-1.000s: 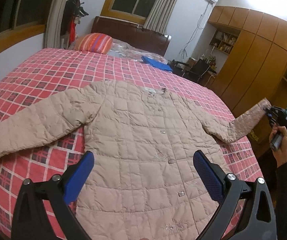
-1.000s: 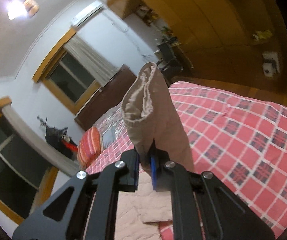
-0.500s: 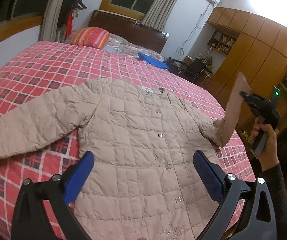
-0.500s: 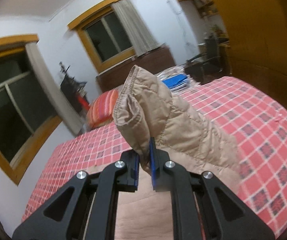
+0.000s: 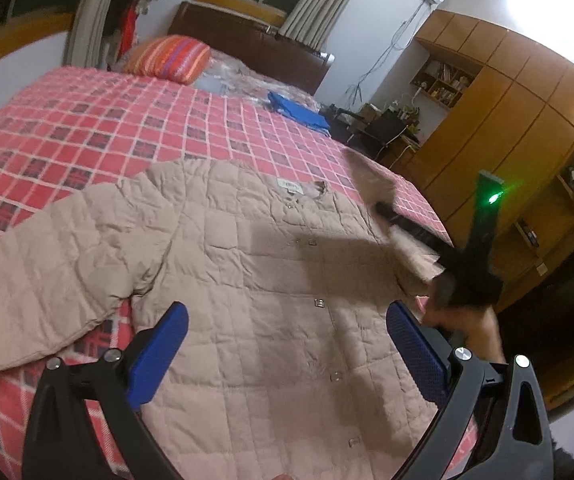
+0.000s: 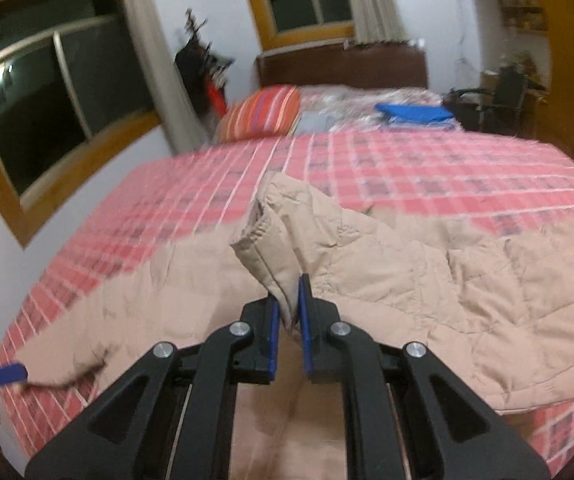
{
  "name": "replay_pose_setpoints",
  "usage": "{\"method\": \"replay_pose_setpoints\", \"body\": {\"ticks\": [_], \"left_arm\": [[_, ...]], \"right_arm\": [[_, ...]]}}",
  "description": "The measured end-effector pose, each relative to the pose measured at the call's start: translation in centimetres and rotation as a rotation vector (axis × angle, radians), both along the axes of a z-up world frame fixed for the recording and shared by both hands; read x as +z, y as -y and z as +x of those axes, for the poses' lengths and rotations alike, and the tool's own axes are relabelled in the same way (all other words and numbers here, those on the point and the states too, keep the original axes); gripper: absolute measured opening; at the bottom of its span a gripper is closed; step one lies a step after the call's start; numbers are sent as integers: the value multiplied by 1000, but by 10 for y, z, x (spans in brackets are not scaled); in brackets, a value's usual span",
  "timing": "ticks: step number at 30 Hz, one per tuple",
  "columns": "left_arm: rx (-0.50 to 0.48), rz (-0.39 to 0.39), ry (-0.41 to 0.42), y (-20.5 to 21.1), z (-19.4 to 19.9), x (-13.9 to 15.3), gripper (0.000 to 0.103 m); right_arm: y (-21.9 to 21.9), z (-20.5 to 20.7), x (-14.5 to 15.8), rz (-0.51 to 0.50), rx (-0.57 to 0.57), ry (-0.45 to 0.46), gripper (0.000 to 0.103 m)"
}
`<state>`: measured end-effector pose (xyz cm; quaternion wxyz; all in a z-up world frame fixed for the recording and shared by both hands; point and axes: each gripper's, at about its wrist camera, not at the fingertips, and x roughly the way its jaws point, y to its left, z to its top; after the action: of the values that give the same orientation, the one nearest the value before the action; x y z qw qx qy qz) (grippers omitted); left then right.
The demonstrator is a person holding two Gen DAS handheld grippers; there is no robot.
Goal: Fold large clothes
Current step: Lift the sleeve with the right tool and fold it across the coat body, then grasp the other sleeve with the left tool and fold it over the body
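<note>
A beige quilted jacket (image 5: 255, 288) lies front up on the red checked bed (image 5: 99, 120), its left sleeve (image 5: 35, 280) stretched out to the side. My left gripper (image 5: 287, 340) hovers open above the jacket's lower front, nothing between its blue pads. My right gripper (image 6: 287, 320) is shut on the cuff of the right sleeve (image 6: 271, 232), lifted over the jacket's right shoulder. In the left wrist view the right gripper (image 5: 383, 210) and the hand holding it appear blurred at the right edge of the jacket.
A striped orange pillow (image 5: 171, 58) and a folded blue cloth (image 5: 299, 112) lie near the dark headboard (image 5: 255, 48). Wooden wardrobes (image 5: 519, 120) and a desk chair (image 5: 387, 128) stand to the right of the bed. Windows line the left wall.
My right gripper has swung the held sleeve cuff from out past the bed's right edge inward and down over the jacket's shoulder. My left gripper has stayed open and edged slightly forward.
</note>
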<state>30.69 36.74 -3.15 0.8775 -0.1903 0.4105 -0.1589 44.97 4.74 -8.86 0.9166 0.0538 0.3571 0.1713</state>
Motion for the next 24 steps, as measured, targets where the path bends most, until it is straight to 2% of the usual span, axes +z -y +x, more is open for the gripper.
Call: {"method": "replay_pose_setpoints", "body": {"ticks": [4, 6, 8, 9, 11, 13, 15, 19, 24], "left_arm": [[-29, -41, -49, 2, 28, -16, 99], [-43, -92, -88, 2, 43, -26, 99], [-60, -161, -124, 4, 58, -36, 99], [-68, -196, -144, 5, 68, -43, 99], [-77, -253, -183, 9, 82, -54, 99], [-85, -334, -239, 15, 101, -69, 99], [-89, -383, -274, 22, 116, -80, 99], [-68, -414, -347, 39, 144, -103, 99], [-76, -366, -421, 62, 169, -123, 99]], "right_arm": [[-32, 2, -33, -58, 58, -51, 8], [-43, 2, -47, -86, 78, -77, 9], [-46, 3, -57, -93, 101, -111, 15], [-48, 2, -61, -90, 117, -127, 18], [-47, -2, -63, -76, 135, -134, 41], [-41, -12, -57, -65, 132, -119, 50], [-31, -26, -49, -33, 130, -114, 54], [-6, -58, -37, 41, 106, -113, 59], [19, -101, -30, 127, 81, -97, 64]]}}
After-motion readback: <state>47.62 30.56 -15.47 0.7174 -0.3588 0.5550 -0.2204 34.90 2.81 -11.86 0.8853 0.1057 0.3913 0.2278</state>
